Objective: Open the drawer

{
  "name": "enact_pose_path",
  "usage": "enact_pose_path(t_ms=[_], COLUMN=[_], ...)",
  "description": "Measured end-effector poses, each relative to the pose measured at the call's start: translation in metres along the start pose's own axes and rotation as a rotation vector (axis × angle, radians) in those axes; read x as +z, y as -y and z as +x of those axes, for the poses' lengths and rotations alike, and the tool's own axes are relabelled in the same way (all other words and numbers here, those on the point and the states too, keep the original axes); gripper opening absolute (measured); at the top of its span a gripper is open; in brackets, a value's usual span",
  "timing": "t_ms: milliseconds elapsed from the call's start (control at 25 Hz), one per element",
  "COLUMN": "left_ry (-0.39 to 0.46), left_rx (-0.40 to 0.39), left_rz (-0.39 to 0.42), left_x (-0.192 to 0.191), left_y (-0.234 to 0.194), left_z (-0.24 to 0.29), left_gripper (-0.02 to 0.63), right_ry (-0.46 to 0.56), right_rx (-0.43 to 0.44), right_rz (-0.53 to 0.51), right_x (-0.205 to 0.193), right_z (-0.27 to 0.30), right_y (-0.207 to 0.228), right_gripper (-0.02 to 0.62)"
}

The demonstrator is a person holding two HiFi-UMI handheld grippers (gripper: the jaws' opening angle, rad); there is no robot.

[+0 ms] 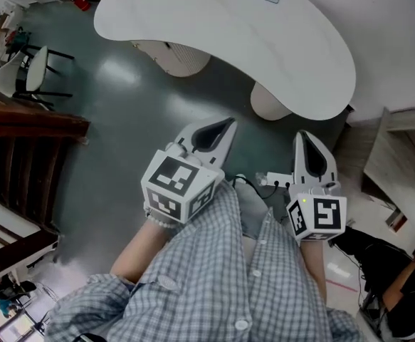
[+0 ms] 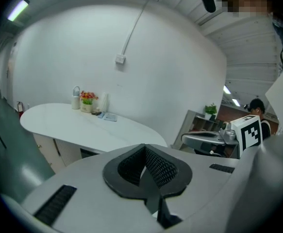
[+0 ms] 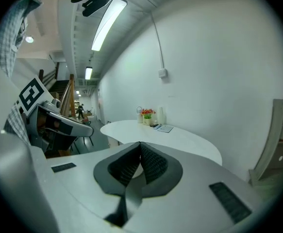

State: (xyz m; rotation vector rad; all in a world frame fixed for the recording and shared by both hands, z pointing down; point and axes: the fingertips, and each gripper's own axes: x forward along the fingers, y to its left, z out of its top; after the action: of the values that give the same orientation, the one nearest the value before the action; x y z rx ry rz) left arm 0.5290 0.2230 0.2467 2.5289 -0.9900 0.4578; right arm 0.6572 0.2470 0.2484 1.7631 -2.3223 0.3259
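The white curved surface (image 1: 264, 41) stands well ahead of the person. No drawer front can be made out, and it is judged to lie in the cabinet base (image 2: 46, 147) beneath that surface. The left hand-held gripper (image 1: 223, 128) and right hand-held gripper (image 1: 302, 140) are held short of the surface, each with jaws together on nothing. Risk: arriving with the jaws unopened, they would butt a handle instead of taking it, or seize the wrong front.

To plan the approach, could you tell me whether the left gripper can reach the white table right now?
Probably not yet: the left gripper, jaws shut, is held close to the person's shirt, with a stretch of floor between it and the white table. Nothing blocks the way, though.
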Motion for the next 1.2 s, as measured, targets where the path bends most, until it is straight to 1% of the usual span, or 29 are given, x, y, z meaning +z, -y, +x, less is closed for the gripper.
enact_pose_path(t_ms=[160,280,440,680,760,1000,1200], left_ry=[0.016,0.030,0.060,0.131,0.146,0.168,0.186], left_rx=[0.131,0.201,0.294,0.380,0.414,0.499,0.562], left_rz=[-0.063,-0.099,-0.142,-0.218,-0.225,-0.237,-0.252], left_x=[-0.016,-0.024,-0.031,-0.033,-0.031,-0.029,-0.030], left_y=[-0.020,-0.035,-0.061,-0.109,-0.126,-0.178,-0.223], left_z=[-0.025,-0.046,-0.082,-0.132,-0.146,-0.189,-0.222], left_gripper=[0.005,0.005,0.005,0.005,0.005,0.005,0.005], right_ry=[-0.019,-0.028,-0.030,-0.021,-0.018,-0.018,-0.010], right_rx=[0.111,0.170,0.264,0.371,0.391,0.457,0.516], right_rz=[-0.012,0.009,-0.016,-0.090,-0.102,-0.075,-0.105], right_x=[-0.007,-0.008,-0.002,0.014,0.019,0.033,0.045], right_z=[0.019,0.031,0.052,0.074,0.084,0.120,0.152], right_y=[-0.019,-0.039,-0.078,-0.140,-0.155,-0.207,-0.254], right_gripper=[0.009,0.009,0.009,0.009,0.009,0.009,0.009])
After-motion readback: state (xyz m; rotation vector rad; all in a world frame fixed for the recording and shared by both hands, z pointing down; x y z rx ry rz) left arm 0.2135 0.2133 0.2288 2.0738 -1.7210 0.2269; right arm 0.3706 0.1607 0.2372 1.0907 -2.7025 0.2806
